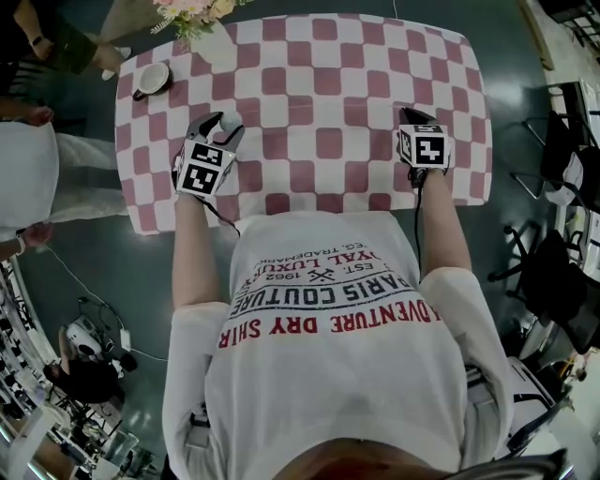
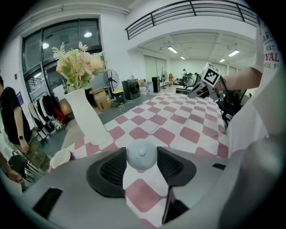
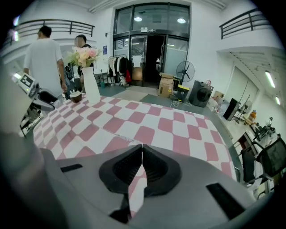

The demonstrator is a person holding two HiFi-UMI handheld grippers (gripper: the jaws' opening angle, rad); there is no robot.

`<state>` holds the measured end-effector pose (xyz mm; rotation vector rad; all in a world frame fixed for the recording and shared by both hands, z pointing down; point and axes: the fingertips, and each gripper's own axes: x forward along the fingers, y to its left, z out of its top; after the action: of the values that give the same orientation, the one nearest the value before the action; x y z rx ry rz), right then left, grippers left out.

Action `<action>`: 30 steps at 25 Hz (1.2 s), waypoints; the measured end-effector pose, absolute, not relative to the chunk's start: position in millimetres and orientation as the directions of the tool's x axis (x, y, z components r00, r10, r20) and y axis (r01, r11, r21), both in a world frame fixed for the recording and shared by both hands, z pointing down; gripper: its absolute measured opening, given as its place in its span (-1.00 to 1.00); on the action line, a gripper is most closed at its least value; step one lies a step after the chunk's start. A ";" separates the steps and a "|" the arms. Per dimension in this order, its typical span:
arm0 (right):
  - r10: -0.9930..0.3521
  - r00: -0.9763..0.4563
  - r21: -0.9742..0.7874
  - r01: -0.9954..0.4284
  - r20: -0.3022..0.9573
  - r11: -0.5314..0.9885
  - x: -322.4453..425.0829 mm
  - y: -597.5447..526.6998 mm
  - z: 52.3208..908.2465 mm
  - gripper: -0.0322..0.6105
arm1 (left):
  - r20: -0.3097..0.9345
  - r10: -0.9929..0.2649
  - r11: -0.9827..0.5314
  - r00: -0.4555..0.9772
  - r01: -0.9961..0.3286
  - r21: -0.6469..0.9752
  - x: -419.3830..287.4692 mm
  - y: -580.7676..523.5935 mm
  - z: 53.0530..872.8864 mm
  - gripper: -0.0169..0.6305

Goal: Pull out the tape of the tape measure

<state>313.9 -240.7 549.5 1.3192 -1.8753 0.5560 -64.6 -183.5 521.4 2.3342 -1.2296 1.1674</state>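
Observation:
A small round pale grey tape measure (image 2: 141,154) sits clamped between the black pads of my left gripper (image 2: 142,164). In the head view it shows as a light disc (image 1: 231,121) at the tip of the left gripper (image 1: 223,125), over the left part of the checkered tablecloth (image 1: 319,84). No tape is seen drawn out of it. My right gripper (image 3: 141,151) is shut with nothing between its pads. It rests near the table's right front (image 1: 413,116), well apart from the tape measure.
A white vase of flowers (image 1: 192,19) stands at the table's far left, with a small cup on a saucer (image 1: 153,77) beside it. People stand to the left of the table (image 3: 44,53). Chairs (image 1: 553,272) stand on the floor at the right.

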 end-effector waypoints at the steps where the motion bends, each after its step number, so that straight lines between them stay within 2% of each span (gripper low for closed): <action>1: -0.588 -0.198 0.053 -0.923 0.784 0.381 308.8 -239.2 550.6 -0.80 | 0.755 -0.570 -0.613 0.323 -0.779 -0.130 -62.4 -183.4 522.7 -0.24; 10: -0.536 -0.253 0.014 -0.896 0.805 0.444 284.4 -229.2 571.2 -0.80 | 0.792 -0.534 -0.619 0.297 -0.775 -0.127 -59.8 -182.3 541.2 -0.24; 15: -0.503 -0.279 0.006 -0.870 0.818 0.493 273.7 -220.4 595.6 -0.80 | 0.798 -0.505 -0.602 0.328 -0.796 -0.054 -57.9 -181.2 569.9 -0.24; 30: -0.437 -0.255 0.005 -0.860 0.862 0.511 280.7 -221.6 641.2 -0.80 | 0.864 -0.442 -0.571 0.241 -0.819 -0.064 -67.8 -190.5 619.4 -0.24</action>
<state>280.7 -221.6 641.2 1.0719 -1.8782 0.6076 -67.8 -190.5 619.4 2.1173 -1.1555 1.2689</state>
